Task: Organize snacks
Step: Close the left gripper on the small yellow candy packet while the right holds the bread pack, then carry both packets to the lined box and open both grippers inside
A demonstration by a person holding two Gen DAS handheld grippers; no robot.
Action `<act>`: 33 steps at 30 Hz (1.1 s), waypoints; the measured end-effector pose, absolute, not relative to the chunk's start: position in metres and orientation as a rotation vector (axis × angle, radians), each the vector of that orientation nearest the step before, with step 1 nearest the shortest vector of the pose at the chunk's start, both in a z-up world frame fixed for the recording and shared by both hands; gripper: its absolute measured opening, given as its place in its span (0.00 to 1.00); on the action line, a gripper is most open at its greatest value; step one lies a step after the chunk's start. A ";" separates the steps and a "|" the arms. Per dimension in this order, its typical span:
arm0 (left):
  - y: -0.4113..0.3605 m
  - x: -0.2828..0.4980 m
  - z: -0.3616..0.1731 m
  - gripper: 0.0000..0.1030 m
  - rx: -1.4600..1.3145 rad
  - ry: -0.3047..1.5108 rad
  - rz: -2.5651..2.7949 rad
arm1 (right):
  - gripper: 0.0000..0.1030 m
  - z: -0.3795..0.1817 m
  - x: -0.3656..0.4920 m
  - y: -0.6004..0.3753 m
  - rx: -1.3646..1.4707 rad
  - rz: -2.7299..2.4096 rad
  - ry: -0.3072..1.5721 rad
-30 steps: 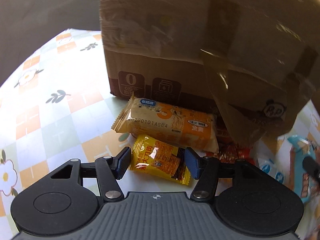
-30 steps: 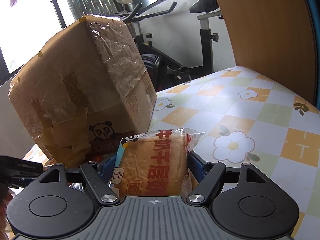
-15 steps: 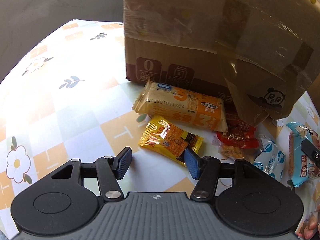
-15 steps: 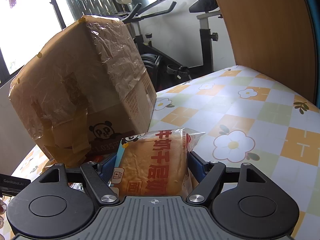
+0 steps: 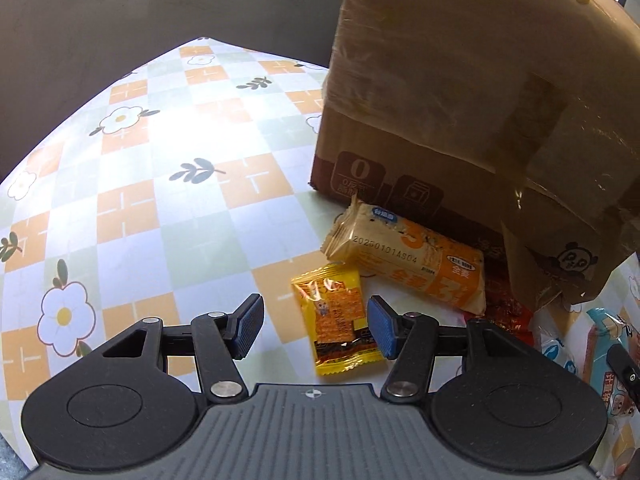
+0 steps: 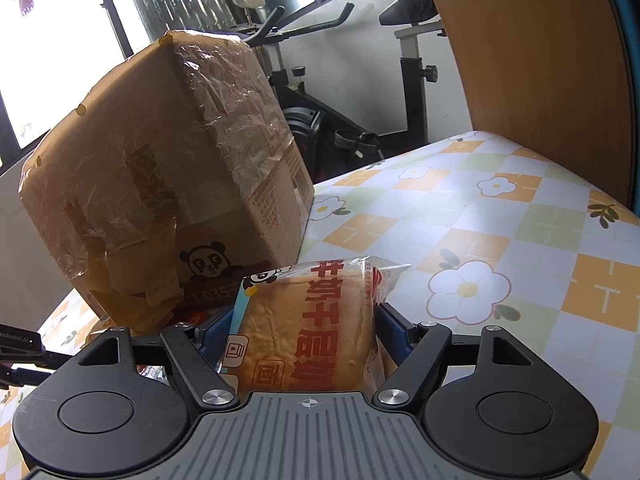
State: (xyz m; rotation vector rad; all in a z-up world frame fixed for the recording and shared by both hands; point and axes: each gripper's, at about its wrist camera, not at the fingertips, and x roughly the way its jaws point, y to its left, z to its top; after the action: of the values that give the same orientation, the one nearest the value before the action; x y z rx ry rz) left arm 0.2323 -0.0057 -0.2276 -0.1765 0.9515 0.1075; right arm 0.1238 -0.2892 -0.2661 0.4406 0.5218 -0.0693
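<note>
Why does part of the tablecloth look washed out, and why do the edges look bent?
Left wrist view: sunlight glare bleaches the tablecloth beside the cardboard box; the fisheye lens curves the table edge. Right wrist view: bright windows overexpose, leaving the box's near face shaded.

A black exercise bike (image 6: 404,92) is standing behind the table's checked orange, green and white floral tablecloth (image 6: 500,232), beside a curved brown wooden panel (image 6: 532,60); daylight is streaming through large windows (image 6: 60,52).
</note>
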 end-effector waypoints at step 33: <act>-0.041 0.168 -0.230 0.34 -0.083 0.786 -0.077 | 0.70 -0.265 0.128 -0.281 0.398 -0.091 0.543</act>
State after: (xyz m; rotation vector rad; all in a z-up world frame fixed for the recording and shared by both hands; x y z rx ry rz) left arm 0.1684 -0.0408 -0.2297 -0.0829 0.7859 -0.0769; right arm 0.1280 -0.2815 -0.2648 0.3980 0.5431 -0.0907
